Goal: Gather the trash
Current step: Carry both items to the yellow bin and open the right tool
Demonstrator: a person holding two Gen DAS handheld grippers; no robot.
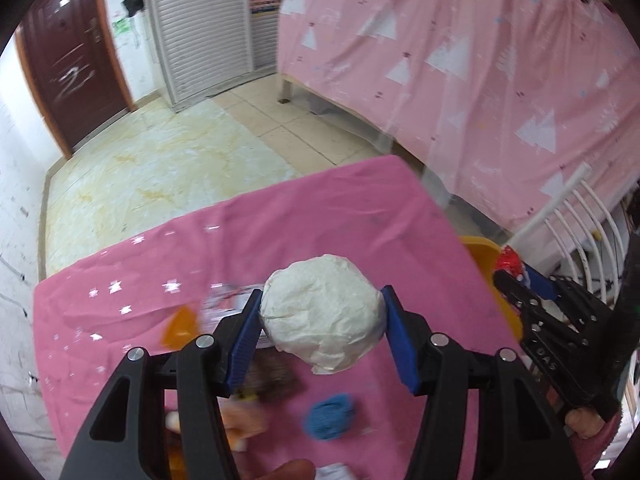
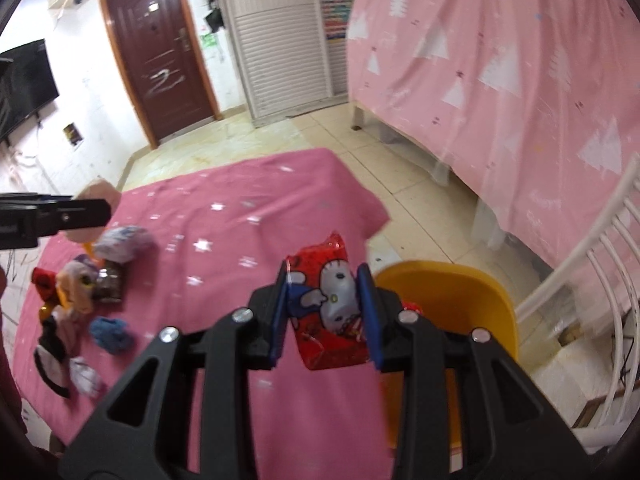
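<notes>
In the left wrist view my left gripper (image 1: 322,295) is shut on a white crumpled paper ball (image 1: 324,320), held above the pink tablecloth (image 1: 280,220). My right gripper (image 2: 323,270) is shut on a red snack wrapper with a cartoon cat (image 2: 332,304), just left of a yellow bin (image 2: 452,292) at the table's right edge. The left wrist view also catches the right gripper (image 1: 516,280) with the red wrapper (image 1: 509,259) over the bin's rim (image 1: 478,246). The left gripper (image 2: 94,212) shows side-on at the left of the right wrist view.
Loose items lie on the cloth at the left: a blue crumpled wad (image 2: 110,332), a brown jar (image 2: 110,284), a white-blue crumpled wrapper (image 2: 124,244) and small toys (image 2: 76,280). A pink-curtained bed (image 2: 520,60) and a white rail (image 2: 592,264) stand on the right, with tiled floor beyond the table.
</notes>
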